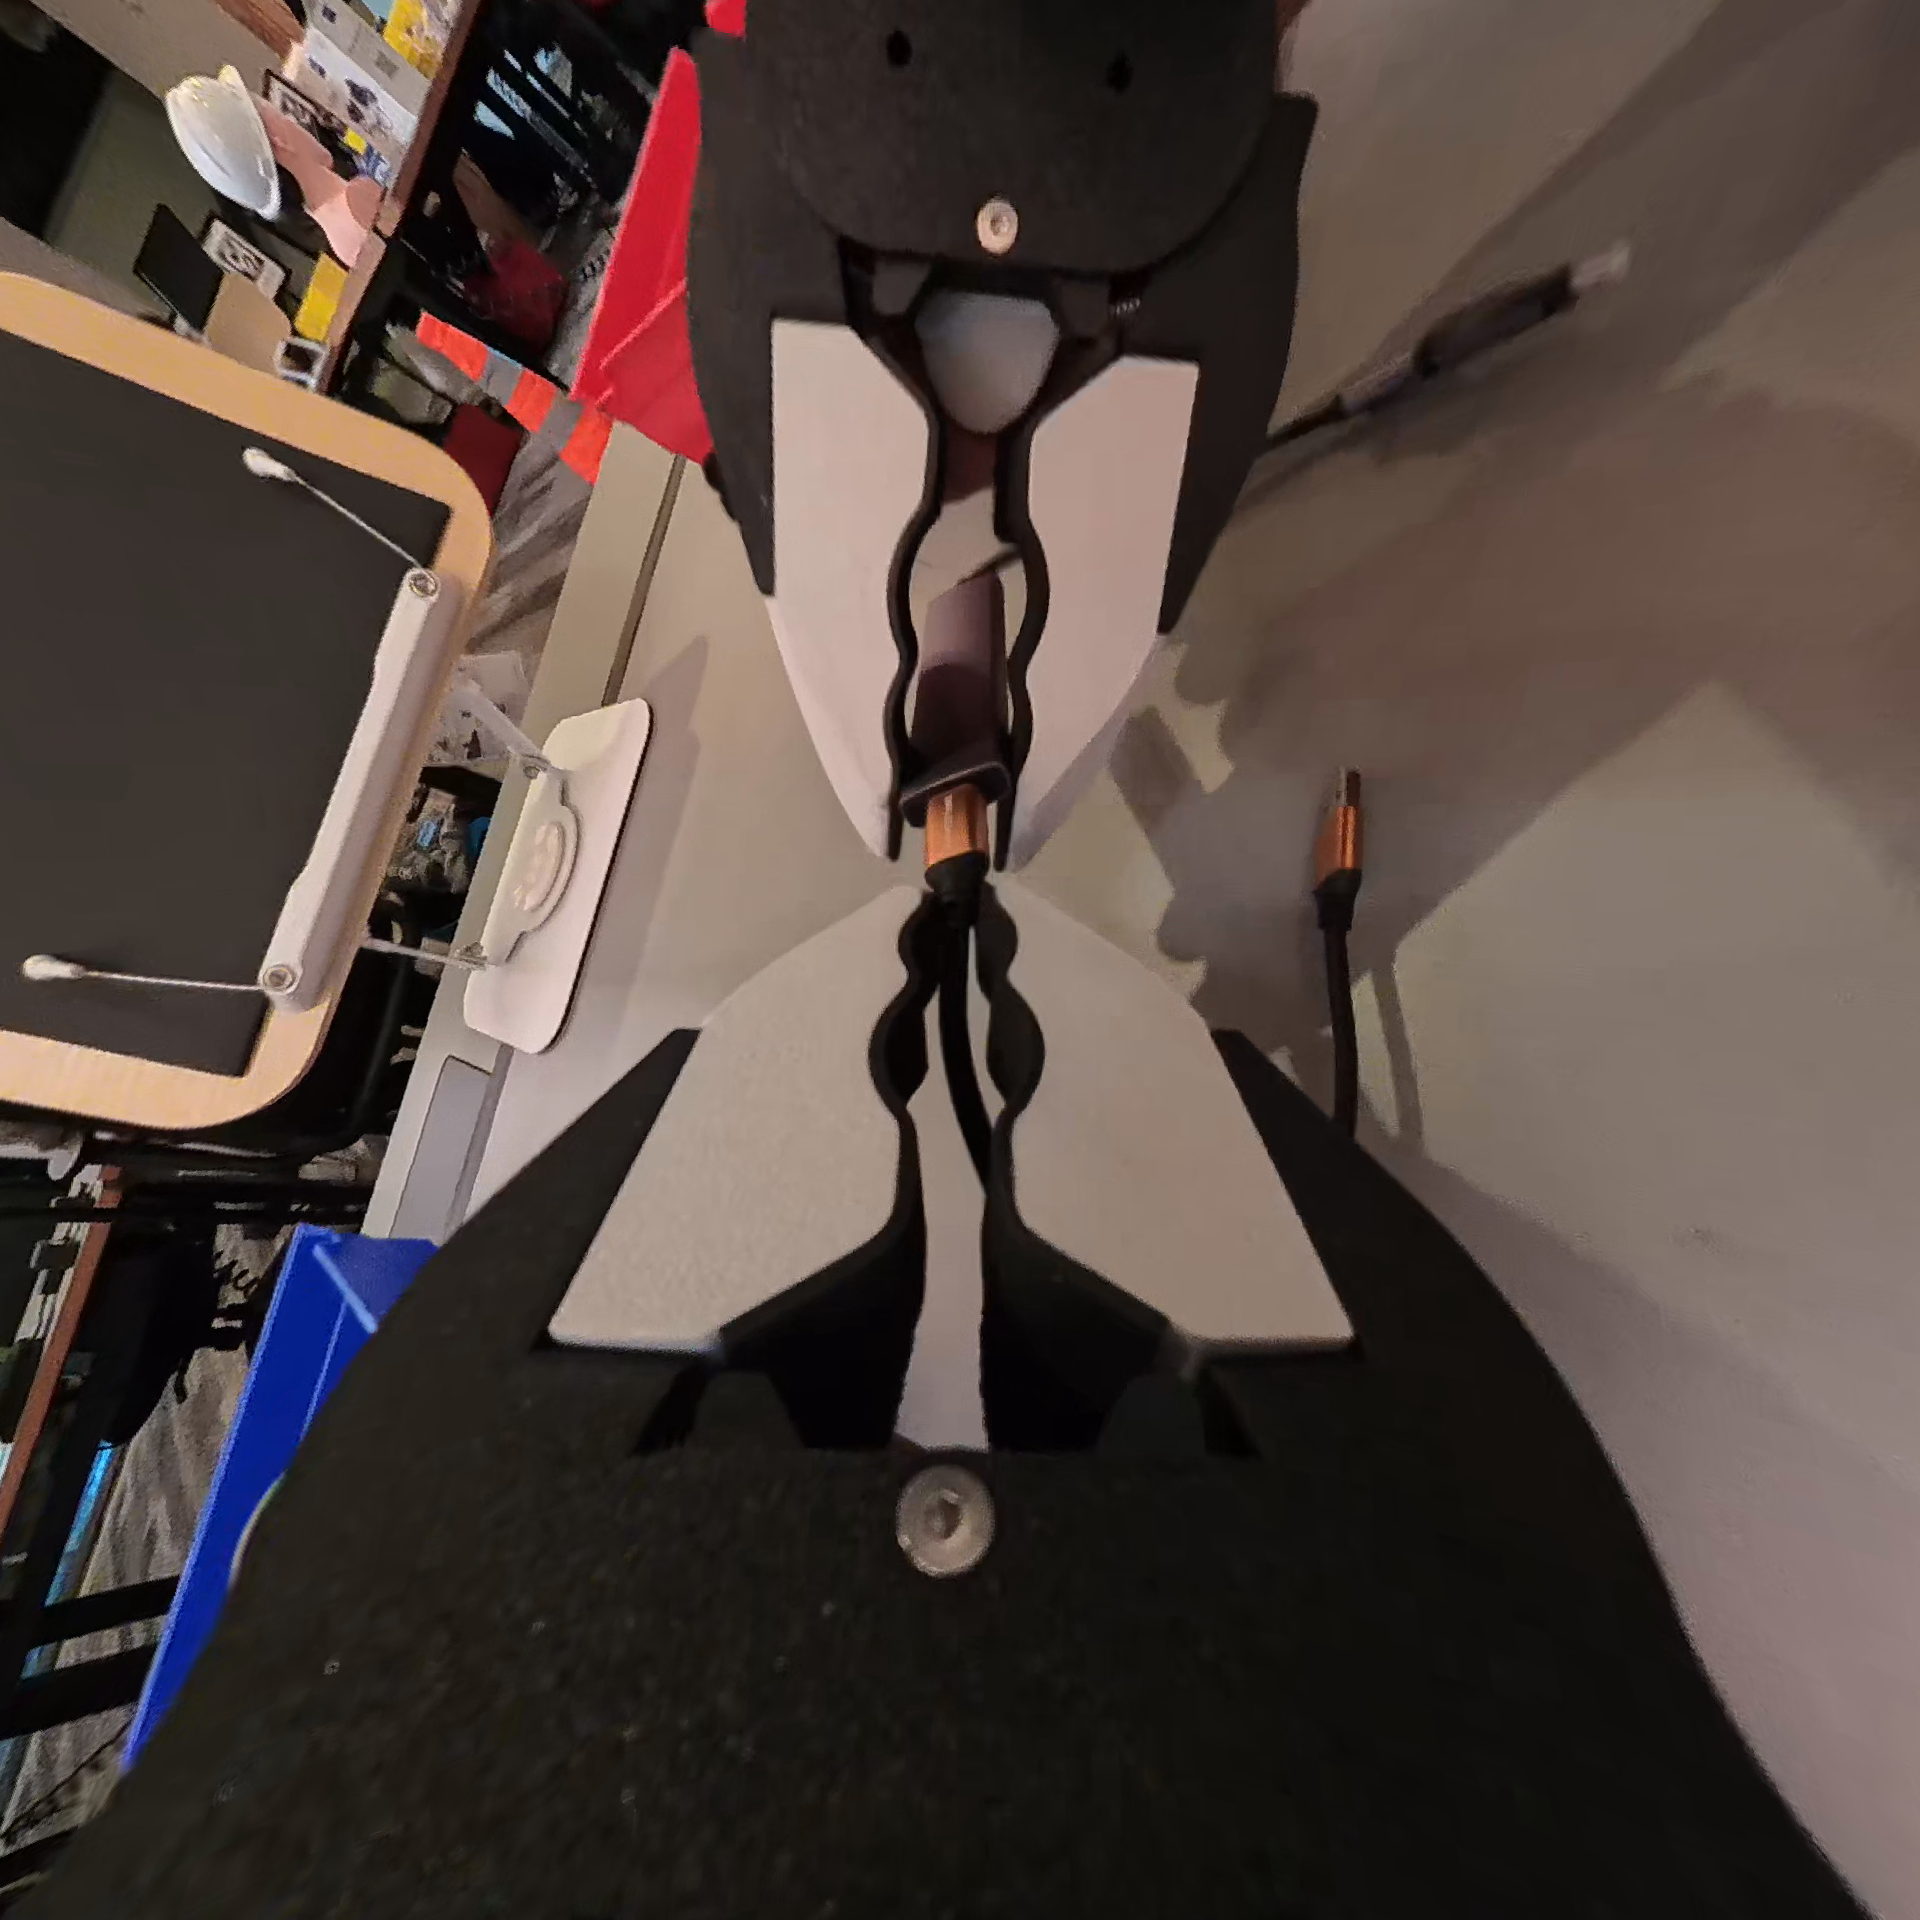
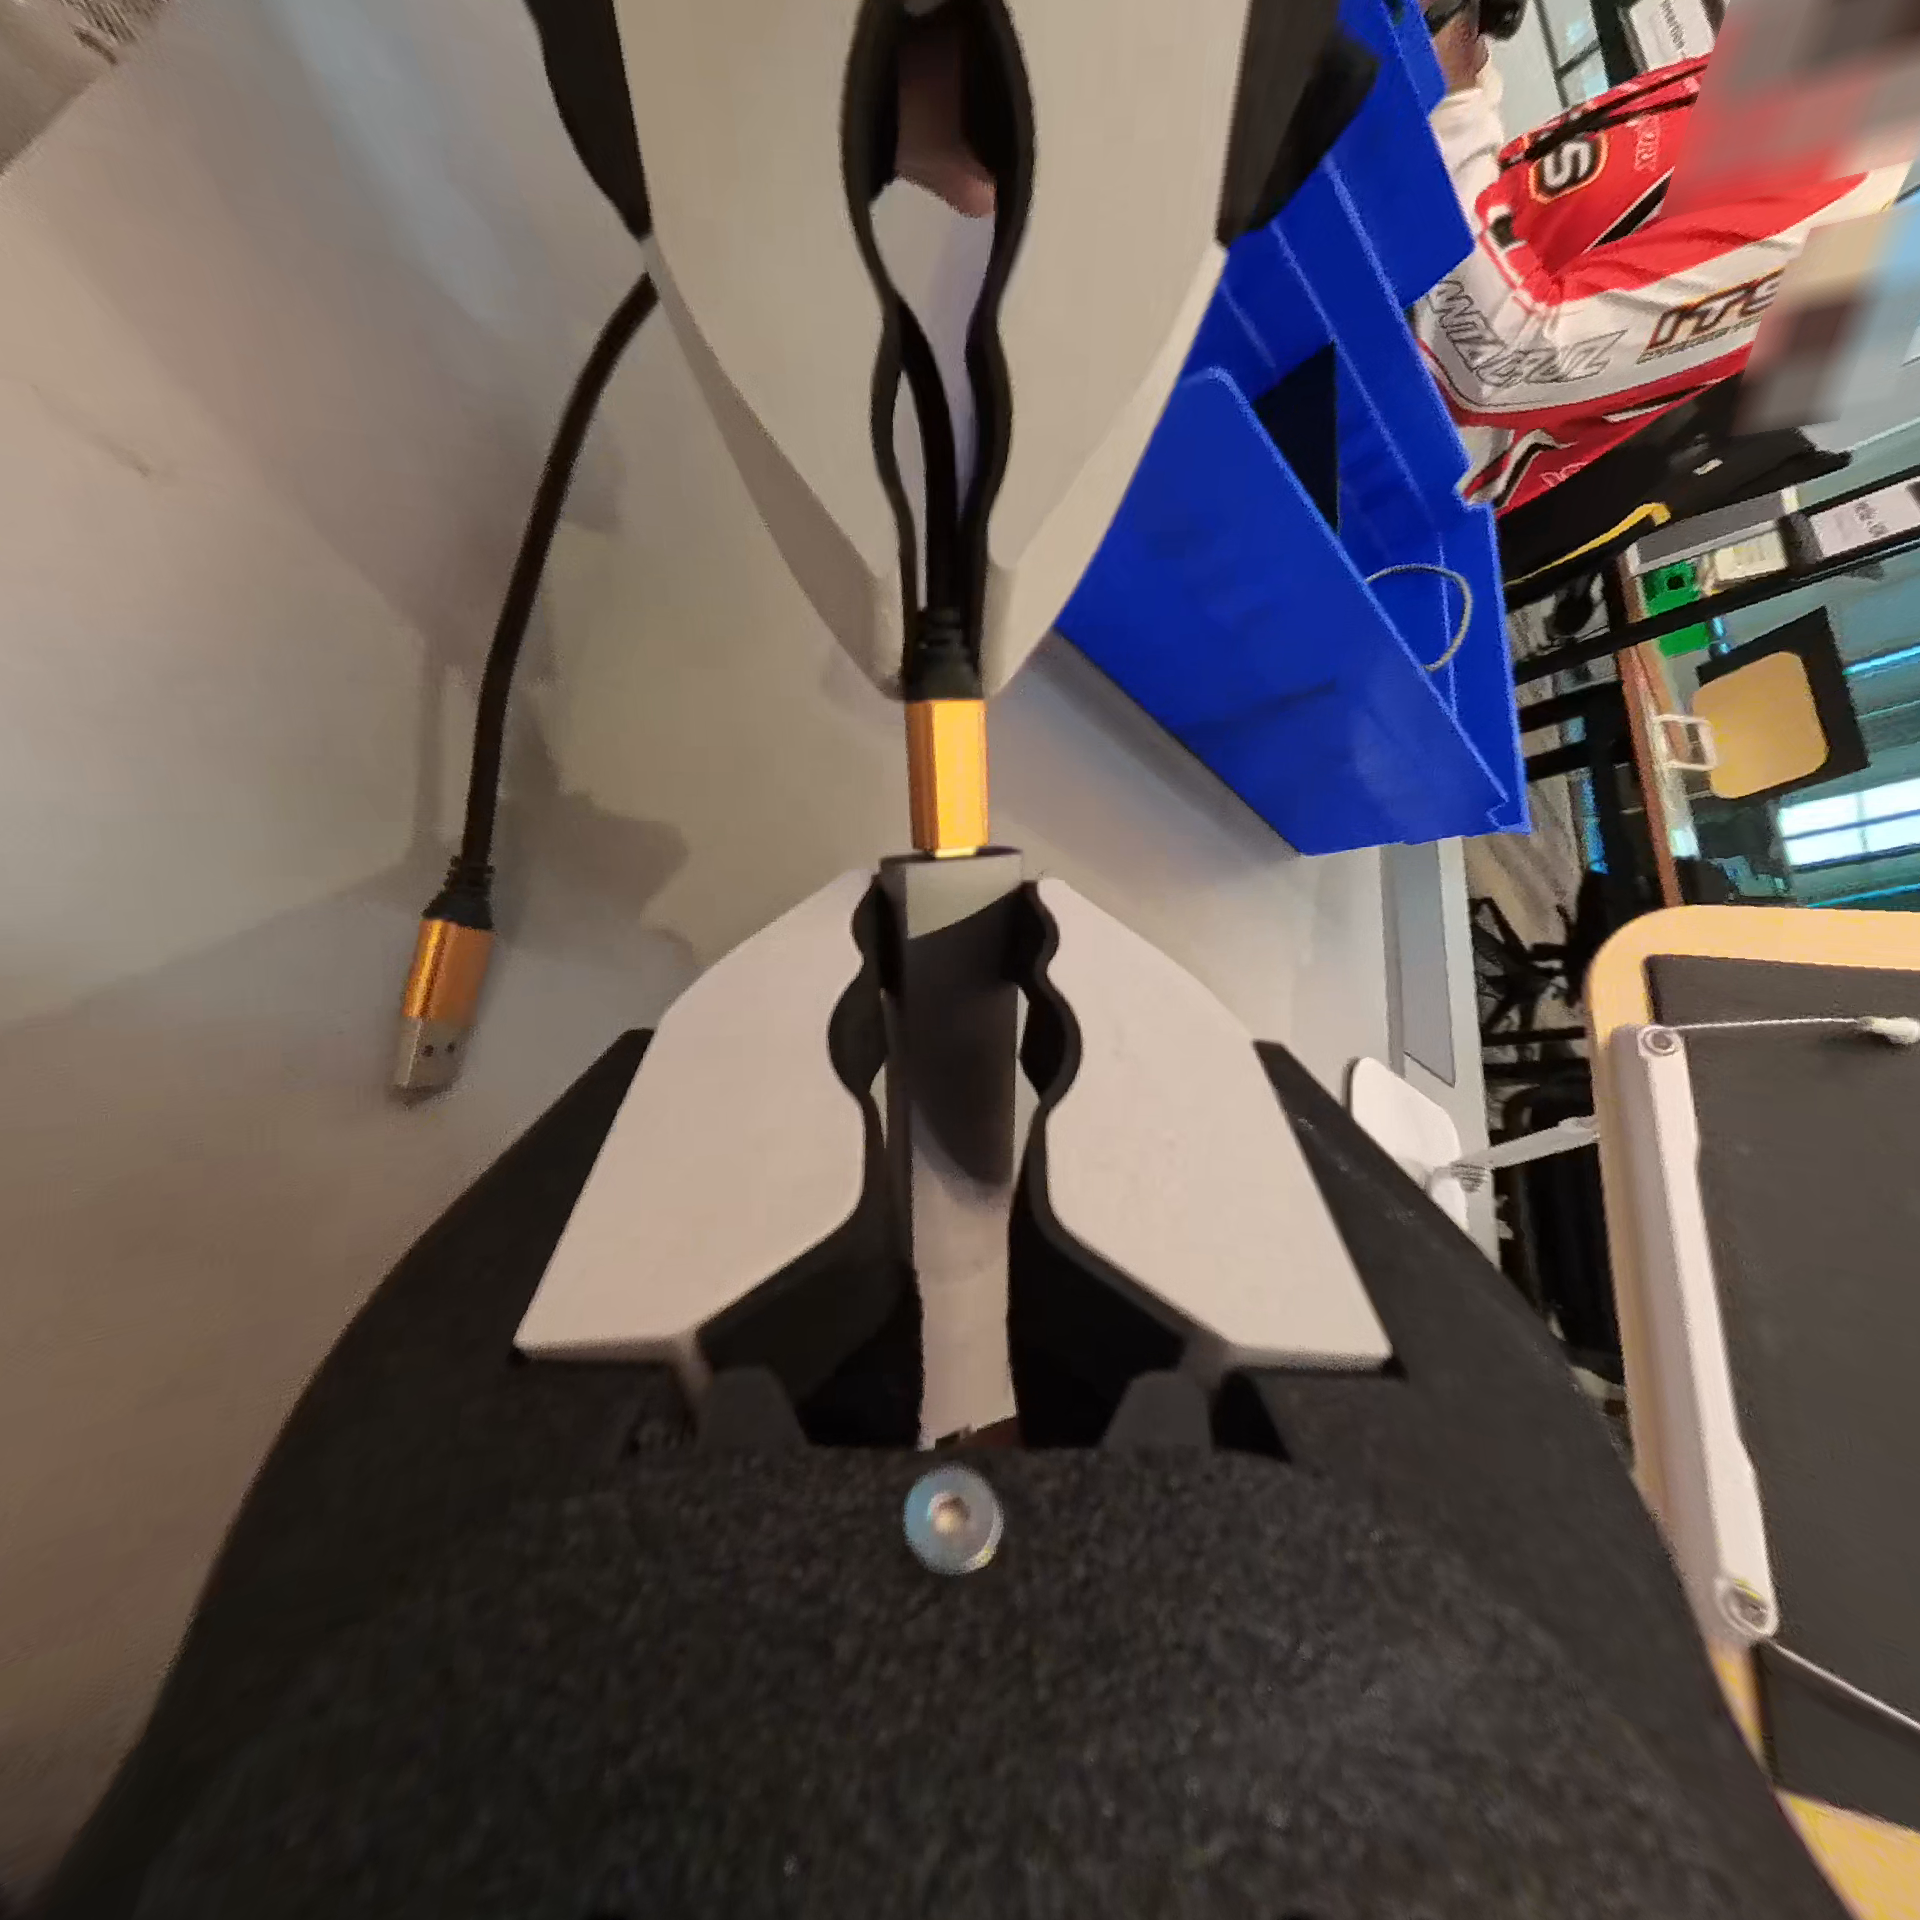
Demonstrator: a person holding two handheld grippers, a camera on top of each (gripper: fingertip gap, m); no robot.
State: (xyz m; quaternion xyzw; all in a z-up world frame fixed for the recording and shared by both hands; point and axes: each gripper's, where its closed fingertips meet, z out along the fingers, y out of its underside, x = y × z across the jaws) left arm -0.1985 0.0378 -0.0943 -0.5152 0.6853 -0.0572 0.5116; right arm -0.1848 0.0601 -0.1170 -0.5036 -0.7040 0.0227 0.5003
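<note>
Left gripper (image 1: 951,914) jaws clamped on black braided cable (image 1: 961,1039) just behind its orange plug (image 1: 948,831). Right gripper (image 2: 951,883) jaws clamped on a dark slim block (image 2: 956,1039), probably an adapter or power bank. Plug meets the block's end face, both held above the white table (image 2: 208,520). Judgement: keep plug and port on one axis, push straight, no twisting, grip firm near the plug. The cable's free USB end (image 2: 442,997) lies on the table, well apart.

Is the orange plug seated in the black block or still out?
In. The orange plug meets the black block face with no metal tip showing; depth cannot tell.
</note>
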